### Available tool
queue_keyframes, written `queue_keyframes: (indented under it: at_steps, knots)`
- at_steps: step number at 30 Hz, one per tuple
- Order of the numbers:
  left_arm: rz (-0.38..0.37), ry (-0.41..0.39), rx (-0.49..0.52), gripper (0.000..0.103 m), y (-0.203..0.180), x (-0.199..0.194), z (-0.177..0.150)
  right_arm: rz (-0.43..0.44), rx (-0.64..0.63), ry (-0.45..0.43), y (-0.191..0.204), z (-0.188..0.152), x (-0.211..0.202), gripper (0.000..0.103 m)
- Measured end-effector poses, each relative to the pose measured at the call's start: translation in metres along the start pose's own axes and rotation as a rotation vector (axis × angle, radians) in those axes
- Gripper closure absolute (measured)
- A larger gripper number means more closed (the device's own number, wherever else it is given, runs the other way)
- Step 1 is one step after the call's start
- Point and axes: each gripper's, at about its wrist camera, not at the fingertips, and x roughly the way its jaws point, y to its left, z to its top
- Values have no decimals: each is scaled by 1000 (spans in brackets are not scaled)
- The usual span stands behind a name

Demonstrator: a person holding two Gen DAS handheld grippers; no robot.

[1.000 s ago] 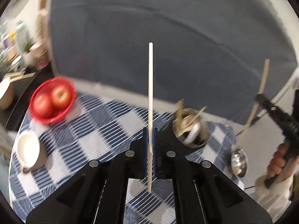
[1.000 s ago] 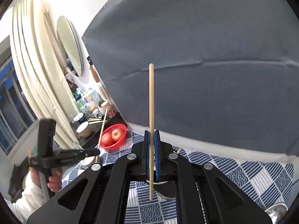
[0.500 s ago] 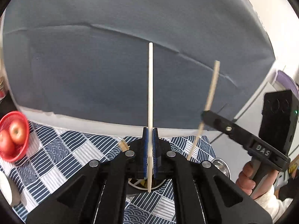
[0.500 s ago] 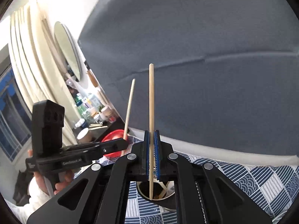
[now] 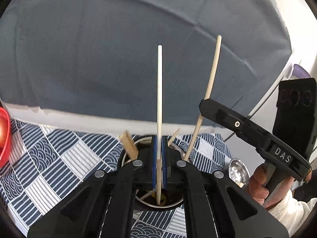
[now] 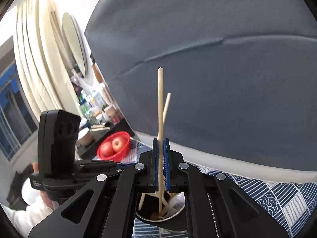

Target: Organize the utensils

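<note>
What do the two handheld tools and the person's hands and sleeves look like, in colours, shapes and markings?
Both tools are matte black plastic with angular, cut-out arms, round silver bolts and blue pads on the fingers. The left tool and the right tool look alike. The right tool's side shows a small screw and white letters "DAS". A boxy black block stands on each. The right hand is bare, with a white sleeve.

Red bowl [image 6: 114, 146] with apples [image 6: 118, 144] on patterned cloth [image 5: 59, 158]; oval mirror [image 6: 74, 43], curtain [image 6: 39, 59] behind.
</note>
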Motion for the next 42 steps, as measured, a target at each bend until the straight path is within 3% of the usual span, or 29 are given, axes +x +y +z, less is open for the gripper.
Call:
queue_keyframes:
  at_steps: [7, 19, 20, 21, 24, 25, 26, 28, 30, 35, 42]
  knots:
    - [29, 29, 26, 98, 0, 0, -18, -21, -51, 86, 6, -25, 9, 98]
    - [98, 87, 130, 97, -17, -19, -43, -79, -84, 147, 18, -45, 0, 94]
    - [103, 84, 136, 90, -19, -23, -44, -94, -91, 150, 18, -47, -4, 93]
    - [110, 85, 140, 77, -20, -27, -46, -109, -100, 155, 20, -47, -6, 89]
    - [147, 76, 144, 62, -21, -39, -50, -145, -116, 138, 25, -49, -20, 47]
    - [145, 77, 129, 56, -20, -44, -52, -150, -115, 127, 25, -49, -27, 41]
    - [153, 76, 110, 41, -17, -48, -54, -161, -111, 118, 27, -49, -33, 39]
    - [188, 61, 102, 31, -15, -53, -58, -189, -104, 115, 29, -50, -42, 20]
    - [236, 58, 100, 12, -16, -61, -66, -231, -111, 110, 33, -53, -52, 16]
    - [285, 53, 43, 7, -19, -74, -84, -327, -132, 150, 43, -69, -76, 13]
    - [308, 65, 66, 7, -50, -89, -108, -363, -97, 199, 55, -98, -102, 9]
